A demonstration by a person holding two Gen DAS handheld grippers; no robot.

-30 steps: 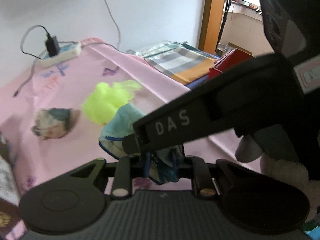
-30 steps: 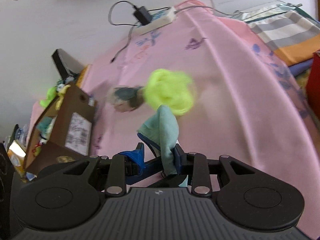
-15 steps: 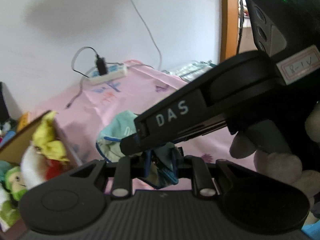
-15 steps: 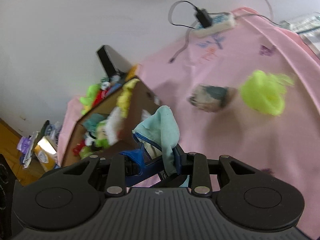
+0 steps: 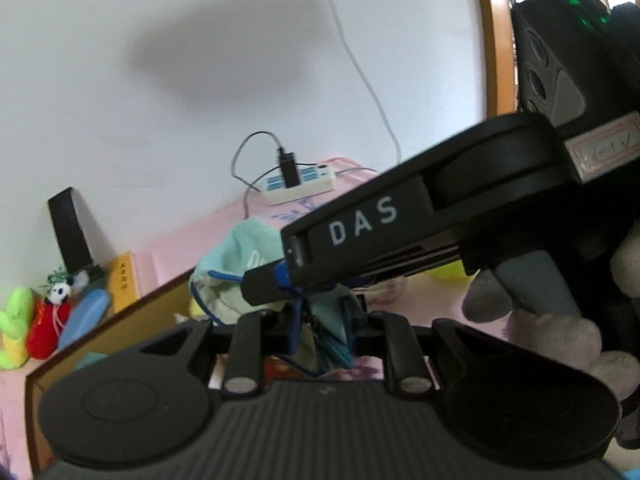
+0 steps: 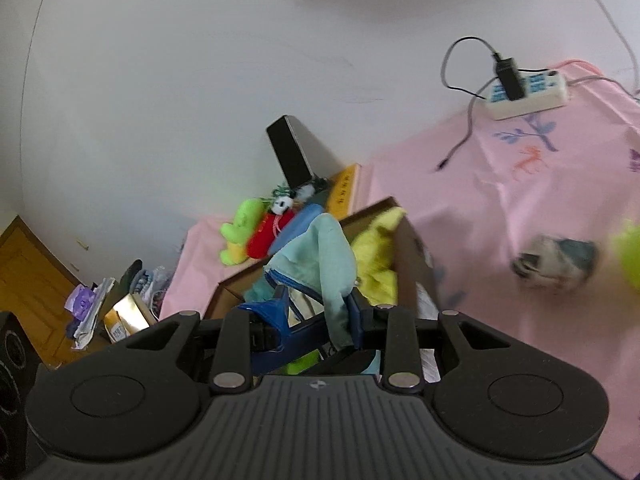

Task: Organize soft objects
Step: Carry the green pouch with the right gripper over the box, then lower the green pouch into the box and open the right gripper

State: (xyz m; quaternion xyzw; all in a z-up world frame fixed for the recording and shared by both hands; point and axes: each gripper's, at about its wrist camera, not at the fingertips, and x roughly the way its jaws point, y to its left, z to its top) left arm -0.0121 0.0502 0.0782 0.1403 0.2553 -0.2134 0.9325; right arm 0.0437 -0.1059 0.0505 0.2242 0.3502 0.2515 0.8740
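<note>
A light teal cloth with blue trim (image 5: 236,256) hangs bunched between both grippers above the open cardboard box (image 5: 120,326). My left gripper (image 5: 320,320) is shut on its lower folds. The right gripper, marked DAS (image 5: 360,228), crosses the left wrist view from the right and pinches the same cloth at its tip. In the right wrist view the teal cloth (image 6: 328,256) rises from my right gripper (image 6: 320,320), which is shut on it. The cardboard box (image 6: 410,256) lies just beyond and holds a yellow plush (image 6: 376,260) among other soft toys.
Green (image 6: 240,232), red (image 6: 268,236) and blue (image 6: 300,224) soft toys lie behind the box beside a black stand (image 6: 288,156). A grey-blue soft ball (image 6: 556,264) and a neon green object (image 6: 628,260) rest on the pink bedspread (image 6: 520,200). A power strip (image 6: 528,96) lies by the wall.
Both grippers have carried the teal cloth leftward and upward, from over the pink bedspread to over the cardboard box. The grey ball and neon green object have slid to the right edge.
</note>
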